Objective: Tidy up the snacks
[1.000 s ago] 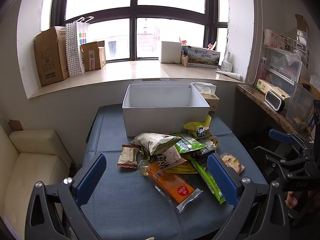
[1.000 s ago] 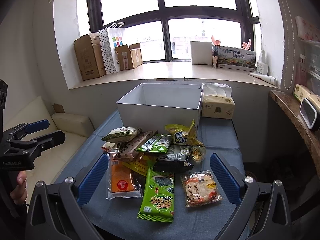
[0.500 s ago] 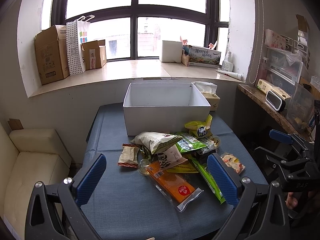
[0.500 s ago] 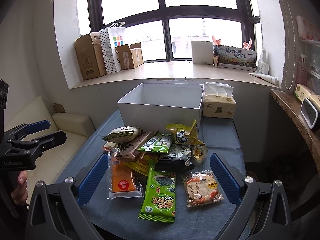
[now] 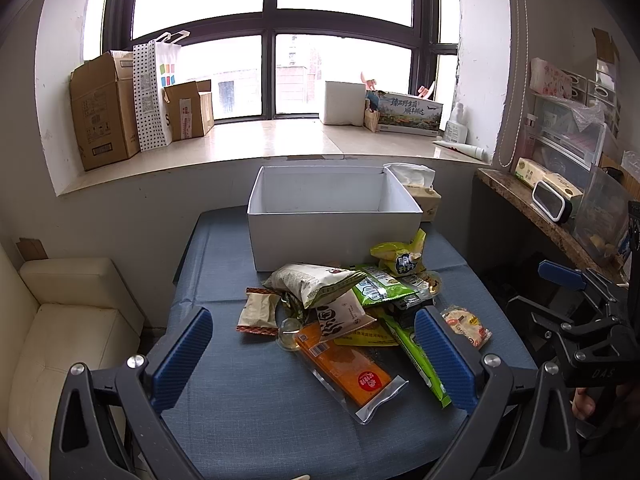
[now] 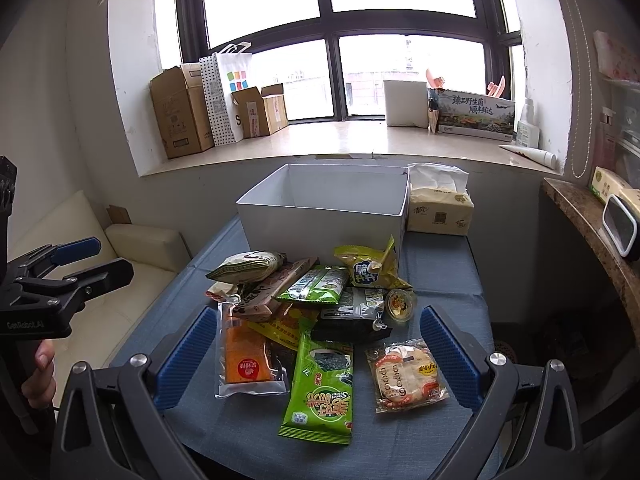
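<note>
A pile of snack packets lies on the blue table [image 5: 240,412] in front of an empty white box [image 5: 332,236]. Nearest are an orange packet [image 5: 346,368], a long green packet [image 6: 320,388] and a round cracker pack [image 6: 406,376]. A yellow pouch [image 6: 370,268] leans by the box [image 6: 324,224]. My left gripper [image 5: 312,354] is open and empty, held above the table's near edge. My right gripper [image 6: 316,356] is open and empty too, over the near packets. Each gripper shows from the side in the other's view.
A tissue pack [image 6: 440,212] stands right of the box. Cardboard boxes [image 5: 104,112] and a paper bag sit on the windowsill. A cream sofa [image 5: 52,332] is left of the table, a stone shelf [image 5: 552,220] with a clock on the right.
Both grippers have drifted very slightly; the scene sits a touch lower in the views. Nothing was gripped or moved.
</note>
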`<control>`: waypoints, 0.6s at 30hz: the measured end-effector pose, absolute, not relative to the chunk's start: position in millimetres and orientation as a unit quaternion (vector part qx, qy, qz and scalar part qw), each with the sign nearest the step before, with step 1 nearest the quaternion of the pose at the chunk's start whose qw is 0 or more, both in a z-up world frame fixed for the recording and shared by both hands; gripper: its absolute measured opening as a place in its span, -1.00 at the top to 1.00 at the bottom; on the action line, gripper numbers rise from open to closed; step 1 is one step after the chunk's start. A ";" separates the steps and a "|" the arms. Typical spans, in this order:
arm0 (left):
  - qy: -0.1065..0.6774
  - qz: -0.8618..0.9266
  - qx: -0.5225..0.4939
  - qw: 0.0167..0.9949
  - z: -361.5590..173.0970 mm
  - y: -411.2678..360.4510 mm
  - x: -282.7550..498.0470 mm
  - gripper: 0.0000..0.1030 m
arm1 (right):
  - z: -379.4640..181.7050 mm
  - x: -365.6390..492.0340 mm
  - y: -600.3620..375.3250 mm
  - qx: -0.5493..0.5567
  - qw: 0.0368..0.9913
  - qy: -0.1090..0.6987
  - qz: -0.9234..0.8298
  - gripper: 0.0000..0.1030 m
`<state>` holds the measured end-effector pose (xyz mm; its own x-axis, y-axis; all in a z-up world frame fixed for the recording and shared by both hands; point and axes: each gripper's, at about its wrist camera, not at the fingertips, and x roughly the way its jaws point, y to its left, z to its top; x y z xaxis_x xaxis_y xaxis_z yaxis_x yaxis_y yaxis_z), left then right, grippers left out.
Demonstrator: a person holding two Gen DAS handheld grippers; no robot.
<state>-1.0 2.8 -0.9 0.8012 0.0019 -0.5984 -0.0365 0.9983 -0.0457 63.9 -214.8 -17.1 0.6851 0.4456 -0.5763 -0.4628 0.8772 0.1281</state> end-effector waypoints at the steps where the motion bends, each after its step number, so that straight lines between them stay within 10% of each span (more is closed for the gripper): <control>1: 0.315 0.010 -0.027 0.949 -0.8 2.7 -0.9 -1.00 | -17.2 63.8 -214.6 -0.014 0.918 0.311 0.247 -1.00; 18: 0.316 0.011 -0.027 0.948 -1.4 3.0 -0.8 -1.00 | -18.7 64.9 -214.3 -0.012 0.916 0.314 0.249 -1.00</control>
